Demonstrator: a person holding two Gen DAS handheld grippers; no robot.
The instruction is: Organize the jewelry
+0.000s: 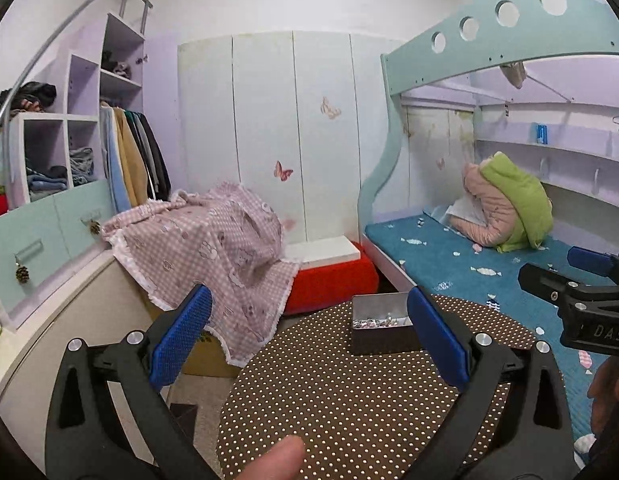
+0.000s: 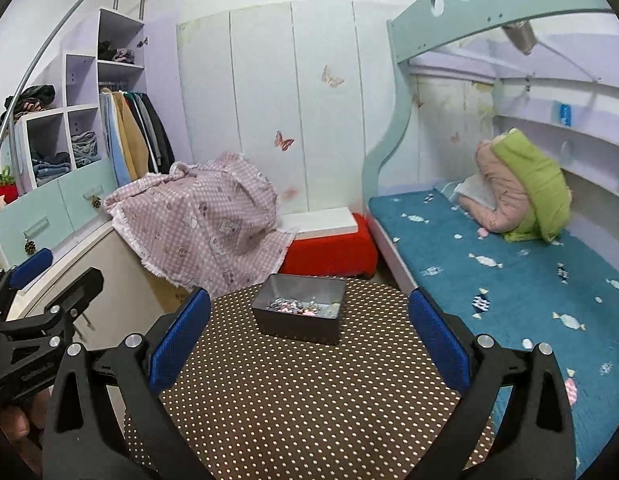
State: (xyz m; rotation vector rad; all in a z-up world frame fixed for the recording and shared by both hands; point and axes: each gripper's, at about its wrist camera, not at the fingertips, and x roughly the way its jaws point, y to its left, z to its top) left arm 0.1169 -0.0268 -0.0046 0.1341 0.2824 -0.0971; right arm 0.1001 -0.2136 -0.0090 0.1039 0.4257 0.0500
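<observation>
A grey metal tin (image 2: 301, 312) stands at the far side of a round brown polka-dot table (image 2: 309, 400). Small pink and silver jewelry pieces (image 2: 293, 306) lie in a pile inside it. The tin also shows in the left wrist view (image 1: 383, 330), with the jewelry (image 1: 379, 321) along its near inner wall. My left gripper (image 1: 309, 332) is open and empty above the table, short of the tin. My right gripper (image 2: 309, 328) is open and empty, with the tin just beyond its fingertips. Each gripper shows at the edge of the other's view.
A bed with a blue candy-print cover (image 2: 509, 280) runs along the right, with a pink and green quilt (image 2: 521, 192) at its far end. A pink checked cloth (image 2: 205, 220) covers something left of the table. A red stool (image 2: 329, 252) stands behind. Shelves and hanging clothes (image 2: 129, 132) are far left.
</observation>
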